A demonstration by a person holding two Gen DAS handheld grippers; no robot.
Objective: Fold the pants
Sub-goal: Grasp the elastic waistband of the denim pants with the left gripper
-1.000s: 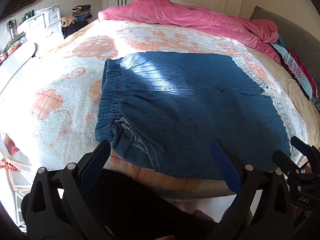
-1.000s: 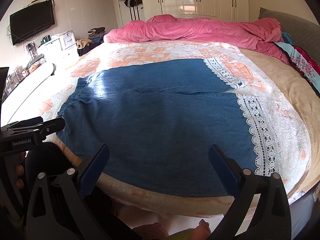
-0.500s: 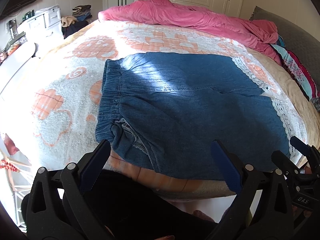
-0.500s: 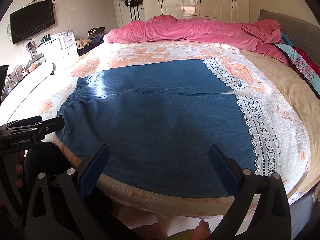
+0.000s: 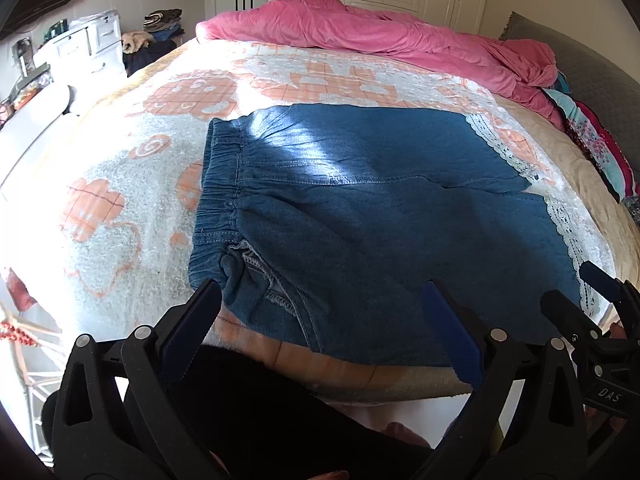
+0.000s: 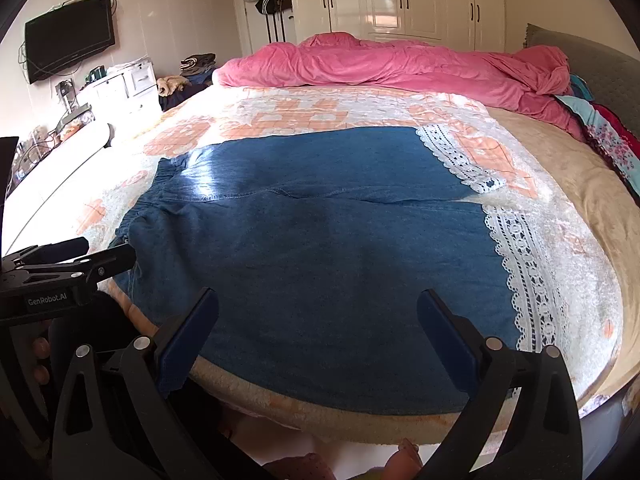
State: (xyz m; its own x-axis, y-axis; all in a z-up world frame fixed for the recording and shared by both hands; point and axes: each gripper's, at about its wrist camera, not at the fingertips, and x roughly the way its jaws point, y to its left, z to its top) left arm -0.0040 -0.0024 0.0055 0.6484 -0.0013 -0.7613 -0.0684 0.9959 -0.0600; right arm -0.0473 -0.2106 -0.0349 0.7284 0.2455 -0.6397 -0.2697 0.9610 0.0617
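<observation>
Both grippers stand wide open and empty at the bed's near edge. The left gripper point(image 5: 320, 320) faces the waistband point(image 5: 218, 200) end of the pants point(image 5: 380, 232); the right gripper point(image 6: 318, 328) faces the lace-trimmed hems point(image 6: 516, 264). The pants lie flat on the bed point(image 6: 568, 184), long axis crosswise to both grippers, near leg closest, so each gripper likely takes its own end.

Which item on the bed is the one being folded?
On the big bed with the peach-and-white patterned cover, look at the near edge. The blue denim pants lie flat there, elastic waistband at left; only they have white lace hems, unlike the pink duvet behind.
</observation>
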